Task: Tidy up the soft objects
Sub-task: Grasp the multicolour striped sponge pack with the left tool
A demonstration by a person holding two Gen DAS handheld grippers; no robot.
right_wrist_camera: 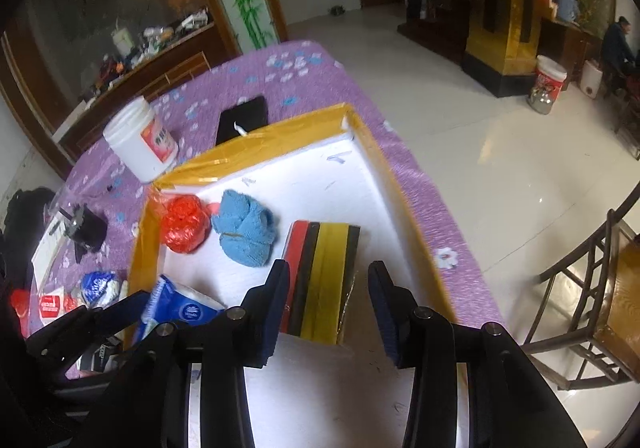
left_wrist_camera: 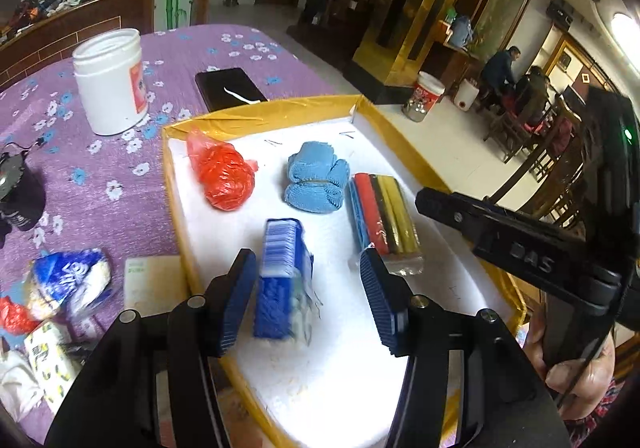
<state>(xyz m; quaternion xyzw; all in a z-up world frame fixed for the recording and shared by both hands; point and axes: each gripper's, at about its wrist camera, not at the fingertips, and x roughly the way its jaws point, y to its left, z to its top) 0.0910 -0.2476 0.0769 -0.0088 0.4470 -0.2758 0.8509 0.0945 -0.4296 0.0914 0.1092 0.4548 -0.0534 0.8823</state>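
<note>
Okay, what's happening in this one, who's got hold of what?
A person with two handheld grippers is sorting soft items into a yellow-rimmed tray. The red plastic bag, blue cloth bundle and pack of coloured strips already lie inside. The left gripper is open around a blue tissue pack standing in the tray. The right gripper hangs open over the strips, holding nothing.

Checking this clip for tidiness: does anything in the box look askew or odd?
The blue tissue pack stands tipped on its edge, between the open left gripper's fingers, while the red bag, blue cloth and coloured strips lie flat. Nothing looks spilled.
</note>
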